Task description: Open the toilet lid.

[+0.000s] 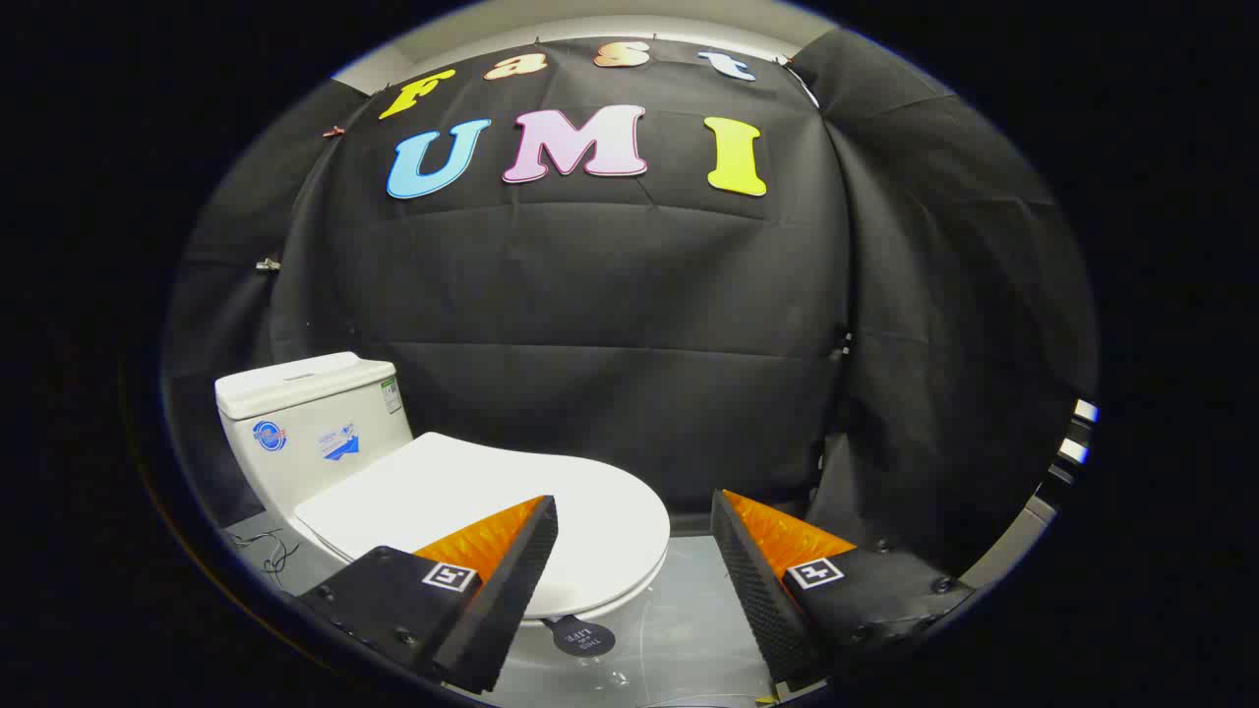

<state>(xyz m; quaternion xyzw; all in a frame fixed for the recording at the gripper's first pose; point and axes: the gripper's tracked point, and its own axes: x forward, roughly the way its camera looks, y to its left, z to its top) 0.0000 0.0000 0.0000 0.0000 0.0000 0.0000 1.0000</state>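
Note:
A white toilet stands just ahead, its lid [482, 506] lying flat and closed over the bowl. Its tank [310, 423] rises behind the lid, with stickers on its front. My gripper [634, 511] is open, nothing between its fingers. The left finger [511, 570] overlaps the lid's front part; the right finger [762, 575] is off to the lid's right, over the floor. The lid's rounded front edge [659, 551] lies between the two fingers.
A shiny grey floor [689, 629] spreads under and to the right of the toilet. A small dark round tag [583, 639] hangs below the bowl's front. Loose wires [266, 549] lie on the floor by the tank. Black cloth walls [610, 324] close the booth behind.

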